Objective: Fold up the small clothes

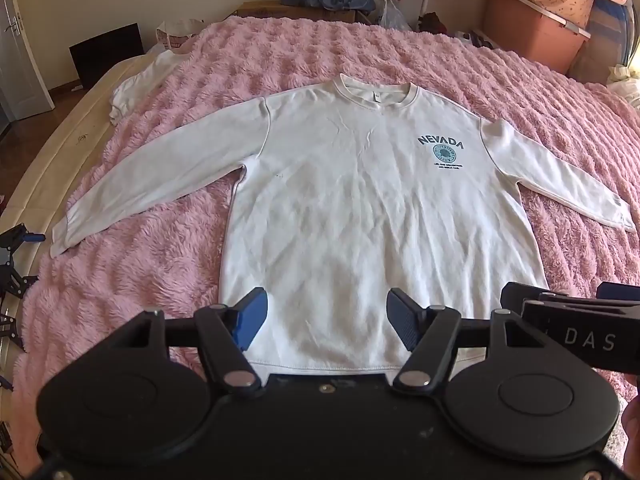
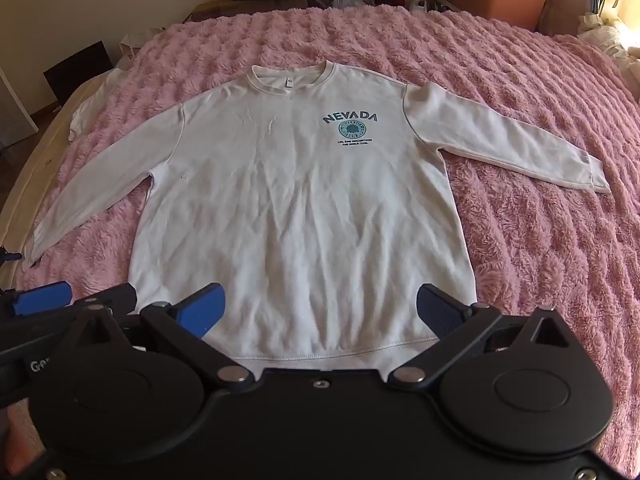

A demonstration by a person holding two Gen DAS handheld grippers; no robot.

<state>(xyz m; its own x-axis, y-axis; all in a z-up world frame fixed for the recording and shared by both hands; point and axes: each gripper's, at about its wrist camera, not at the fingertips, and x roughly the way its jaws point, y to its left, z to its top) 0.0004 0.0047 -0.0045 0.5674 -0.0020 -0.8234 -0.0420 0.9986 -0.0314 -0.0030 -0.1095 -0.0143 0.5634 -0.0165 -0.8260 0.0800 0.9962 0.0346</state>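
While the white sweatshirt (image 1: 344, 208) lies flat, front up, on the pink blanket (image 1: 168, 264), only the left wrist view shows the door (image 1: 20, 40). Both the left gripper (image 1: 324, 320) and right gripper (image 2: 320, 312) tilt downward above the hem, jaws wide and empty.

White sweatshirt (image 1: 352, 200): soft matt cloth, creased. Pink blanket (image 1: 400, 52): shaggy plush. Fingers (image 1: 250, 316): matt plastic.

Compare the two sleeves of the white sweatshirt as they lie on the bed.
In the right wrist view, the left-hand sleeve runs down toward the near corner, its cuff close to the blanket's edge; the right-hand sleeve spreads more sideways, its cuff well inside the blanket. The right-hand sleeve sits beside the NEVADA print; the left-hand one is on the plain side. Both are white, stretched out flat, unfolded, on the sweatshirt.
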